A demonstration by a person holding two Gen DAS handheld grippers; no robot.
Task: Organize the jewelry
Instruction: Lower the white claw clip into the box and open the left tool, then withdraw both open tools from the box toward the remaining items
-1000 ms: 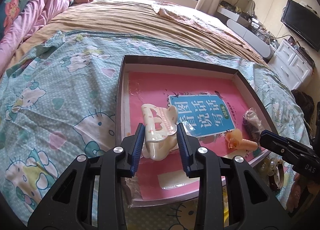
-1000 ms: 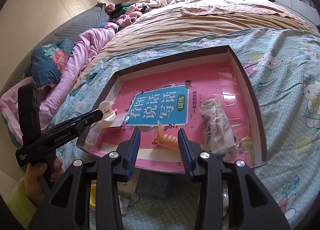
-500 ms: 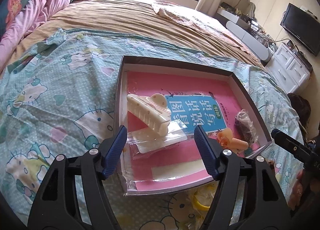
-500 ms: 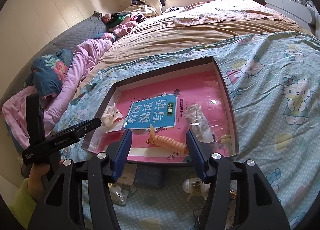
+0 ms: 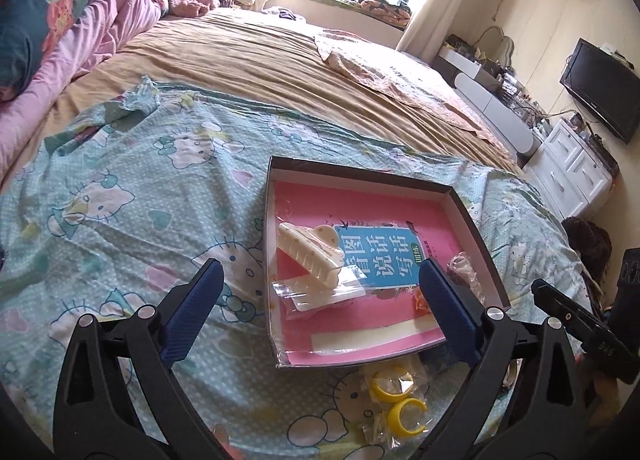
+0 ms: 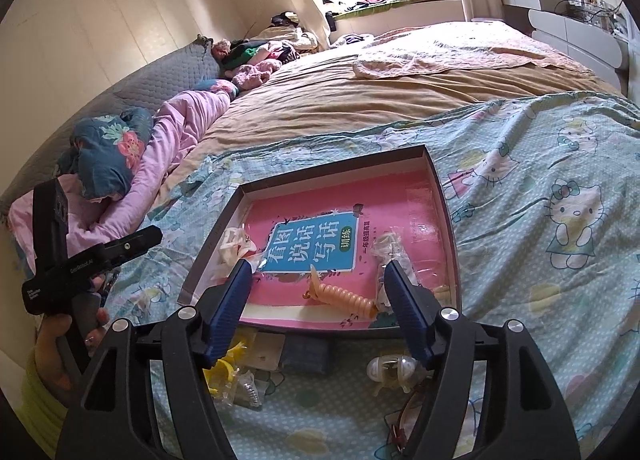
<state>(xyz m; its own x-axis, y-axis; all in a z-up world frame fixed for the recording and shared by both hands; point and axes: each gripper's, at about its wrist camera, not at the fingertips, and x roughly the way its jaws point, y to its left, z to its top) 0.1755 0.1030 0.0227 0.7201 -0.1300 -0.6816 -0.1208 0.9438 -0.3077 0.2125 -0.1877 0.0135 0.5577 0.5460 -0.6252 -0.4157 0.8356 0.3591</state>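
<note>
Behind the left gripper [image 5: 320, 296], orange coil [image 5: 421, 301] mostly hidden.

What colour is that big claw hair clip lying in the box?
Creamy white hair clip; the left wrist view shows it best.

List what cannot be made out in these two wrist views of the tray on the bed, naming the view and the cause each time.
- Orange spiral clip, left wrist view: mostly behind a blue finger.
- Bagged item, right wrist view: contents blurred by crinkled plastic.
- Small items by the yellow rings, right wrist view: partly behind the right gripper.
- Tray floor, both views: covered by the pink book.
</note>
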